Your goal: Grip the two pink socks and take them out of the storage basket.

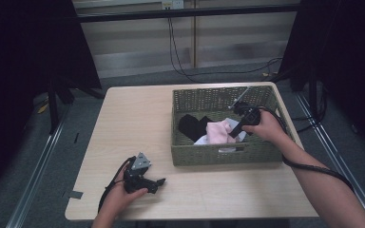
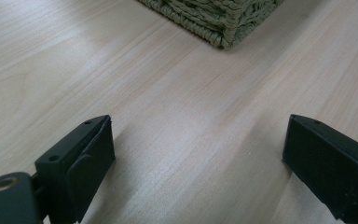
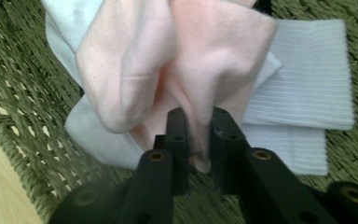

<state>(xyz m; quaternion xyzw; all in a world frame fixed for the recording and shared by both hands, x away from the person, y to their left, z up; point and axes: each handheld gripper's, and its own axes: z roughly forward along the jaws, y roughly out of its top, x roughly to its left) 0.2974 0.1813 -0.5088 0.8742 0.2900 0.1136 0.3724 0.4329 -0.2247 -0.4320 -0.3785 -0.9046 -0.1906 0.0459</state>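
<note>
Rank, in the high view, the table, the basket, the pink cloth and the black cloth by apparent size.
1. table
2. basket
3 and 4. pink cloth and black cloth: they look similar in size, and each is partly hidden, so I do not rank them.

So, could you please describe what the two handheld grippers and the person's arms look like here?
Both grippers are black. The left gripper carries a grey three-cornered plate on top and trails a black cable; its jaws are flat, blocky pads with small screw holes. The right gripper has narrow black jaws with brass-coloured fittings, and a black cable loops from it along the forearm. Both forearms are bare, with no sleeves in view.
</note>
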